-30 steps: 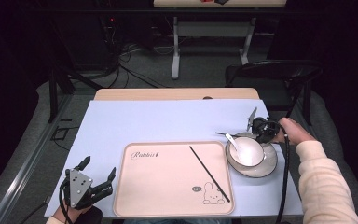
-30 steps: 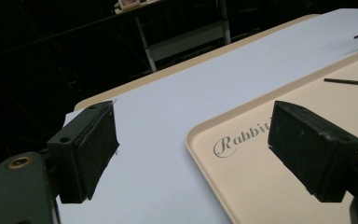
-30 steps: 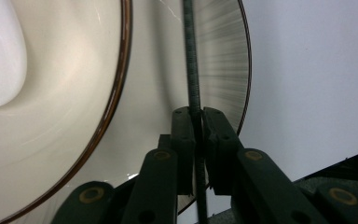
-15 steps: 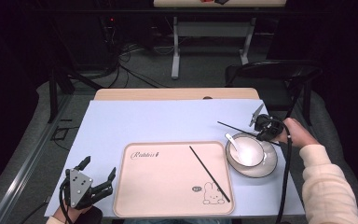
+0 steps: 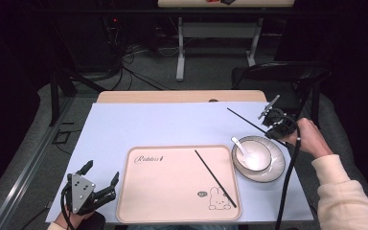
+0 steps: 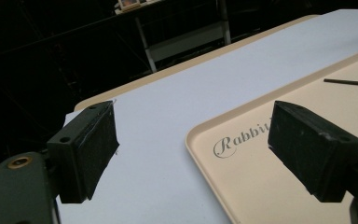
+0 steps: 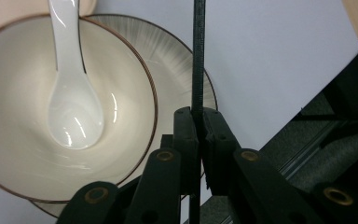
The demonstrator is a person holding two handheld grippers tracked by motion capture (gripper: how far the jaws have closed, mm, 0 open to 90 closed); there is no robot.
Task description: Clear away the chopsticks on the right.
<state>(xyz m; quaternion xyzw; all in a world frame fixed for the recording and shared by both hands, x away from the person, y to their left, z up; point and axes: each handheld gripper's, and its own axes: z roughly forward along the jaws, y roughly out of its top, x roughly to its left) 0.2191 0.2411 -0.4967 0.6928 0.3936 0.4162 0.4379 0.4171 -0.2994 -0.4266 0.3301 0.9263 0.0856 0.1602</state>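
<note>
Chopstick (image 7: 198,56), thin and black, is pinched between the closed jaws of the right gripper (image 5: 279,125) and held in the air above the table's right side, just behind the bowl (image 5: 252,154); in the high view it slants up and away to the left from the jaws. In the right gripper view it runs straight up from the clamped jaws, over the plate's rim. The white bowl sits on a striped plate (image 5: 274,170) and holds a white ceramic spoon (image 5: 240,145) whose scoop rests in the bowl's bottom. A second chopstick (image 5: 215,178) lies diagonally on the beige tray (image 5: 167,191), just left of the plate; the tray carries the word "Rabbit" and a small rabbit drawing. Tray and plate rest on a pale blue sheet (image 5: 148,124) covering most of the wooden table (image 5: 172,96). The left gripper (image 5: 98,189) hovers at the tray's near left corner, jaws spread wide and holding nothing.
</note>
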